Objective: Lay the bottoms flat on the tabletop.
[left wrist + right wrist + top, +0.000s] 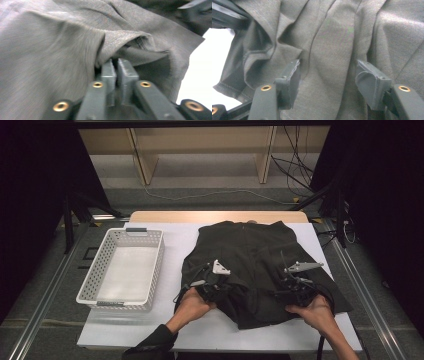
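Observation:
A dark grey garment (250, 255) lies spread on the white table top, rumpled along its near hem. My left gripper (207, 282) sits at the garment's near left part, and in the left gripper view its jaws are shut (117, 65) on a fold of the garment (75, 45). My right gripper (296, 282) rests on the near right part. In the right gripper view it stands open (328, 75) over the creased garment (332, 42), with cloth lying flat between the jaws.
A white perforated basket (150, 265) stands left of the garment with nothing in it. The white table top (200, 330) shows bare in front of the hem. Wooden shelving and cables lie beyond the far edge, with metal rails along both sides.

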Tool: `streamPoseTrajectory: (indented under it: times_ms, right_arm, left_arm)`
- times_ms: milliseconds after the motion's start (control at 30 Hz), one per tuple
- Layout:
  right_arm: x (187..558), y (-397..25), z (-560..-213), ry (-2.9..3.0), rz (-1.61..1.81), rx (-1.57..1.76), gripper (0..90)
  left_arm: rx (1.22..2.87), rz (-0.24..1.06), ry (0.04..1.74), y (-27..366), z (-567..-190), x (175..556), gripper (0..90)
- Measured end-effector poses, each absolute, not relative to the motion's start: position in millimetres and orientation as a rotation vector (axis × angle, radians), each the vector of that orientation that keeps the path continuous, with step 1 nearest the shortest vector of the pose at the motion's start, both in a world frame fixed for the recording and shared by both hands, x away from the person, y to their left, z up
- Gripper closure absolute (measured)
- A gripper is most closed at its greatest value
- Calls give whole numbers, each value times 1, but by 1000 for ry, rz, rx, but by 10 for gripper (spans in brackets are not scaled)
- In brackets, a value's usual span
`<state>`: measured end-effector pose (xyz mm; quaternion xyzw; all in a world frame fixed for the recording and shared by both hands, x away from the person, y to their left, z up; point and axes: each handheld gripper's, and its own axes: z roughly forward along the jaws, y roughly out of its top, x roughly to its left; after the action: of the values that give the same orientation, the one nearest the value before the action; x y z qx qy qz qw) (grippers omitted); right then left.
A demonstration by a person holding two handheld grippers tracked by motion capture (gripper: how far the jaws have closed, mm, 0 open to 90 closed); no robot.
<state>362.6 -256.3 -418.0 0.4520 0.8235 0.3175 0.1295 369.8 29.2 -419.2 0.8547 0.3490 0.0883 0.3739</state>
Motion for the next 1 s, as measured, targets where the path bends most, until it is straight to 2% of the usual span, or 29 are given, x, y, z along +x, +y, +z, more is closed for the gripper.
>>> streamPoseTrajectory:
  times_ms: [300, 533, 633, 700, 733, 767, 800, 833, 867, 900, 1000]
  right_arm:
    - [362, -256, -417, 2381, 933, 1315, 386]
    - [362, -252, -419, 2400, 921, 1301, 385]
    - [362, -253, -419, 2396, 920, 1304, 385]
    - [363, -253, -421, 2400, 916, 1310, 385]
    - [363, -253, -422, 2405, 915, 1309, 385]
    - [363, -252, -423, 2408, 911, 1309, 385]
    - [363, -250, -423, 2413, 908, 1305, 385]
    - [362, -249, -423, 2416, 910, 1300, 385]
    - [362, -249, -422, 2418, 910, 1294, 385]
    - [362, -248, -422, 2418, 911, 1295, 386]
    - [364, -247, -423, 2421, 903, 1296, 385]
  left_arm:
    - [2118, 387, 1049, 87, -406, 333, 491]
    - [2180, 426, 1204, 95, -446, 342, 344]
    - [2153, 432, 1252, 96, -459, 352, 335]
    - [2154, 398, 1266, 95, -468, 362, 361]
    - [2152, 361, 1277, 94, -471, 366, 405]
    - [2141, 308, 1249, 93, -474, 368, 488]
    - [2137, 280, 1217, 93, -473, 368, 651]
    - [2137, 231, 1190, 93, -470, 367, 774]
    - [2131, 208, 1171, 92, -464, 366, 836]
    - [2124, 209, 1136, 92, -455, 364, 868]
    - [2061, 222, 1067, 90, -422, 363, 876]
